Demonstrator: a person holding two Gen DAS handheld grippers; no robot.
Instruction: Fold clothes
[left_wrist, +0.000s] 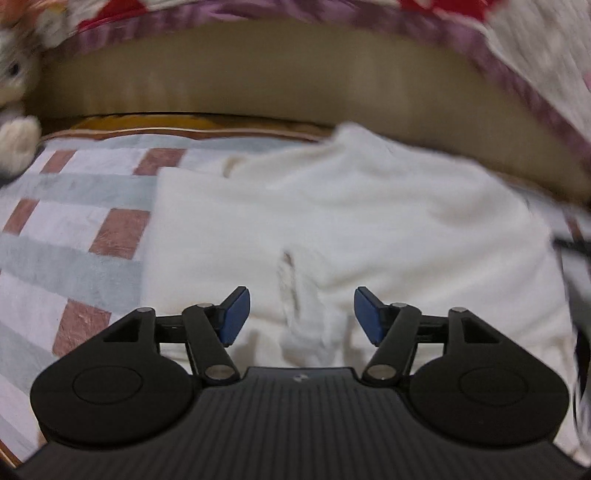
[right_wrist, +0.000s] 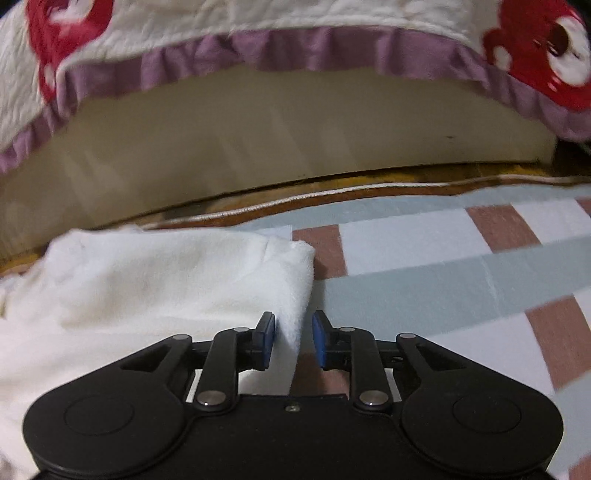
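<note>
A white fleecy garment (left_wrist: 332, 221) lies spread on a checked blanket (left_wrist: 74, 229). My left gripper (left_wrist: 301, 315) is open and empty, low over the garment's near part, where a small rumpled fold (left_wrist: 295, 295) sits between the blue pads. In the right wrist view the same garment (right_wrist: 147, 280) lies at the left. My right gripper (right_wrist: 293, 338) is open, its jaws a narrow gap apart, with the garment's right edge (right_wrist: 295, 317) lying between the pads, not pinched.
The blanket (right_wrist: 443, 288) has pale blue, white and brown squares. Behind it rises a beige mattress side (right_wrist: 258, 147) under a frilled purple-edged bedspread (right_wrist: 295, 48). A plush toy (left_wrist: 14, 110) sits at the far left.
</note>
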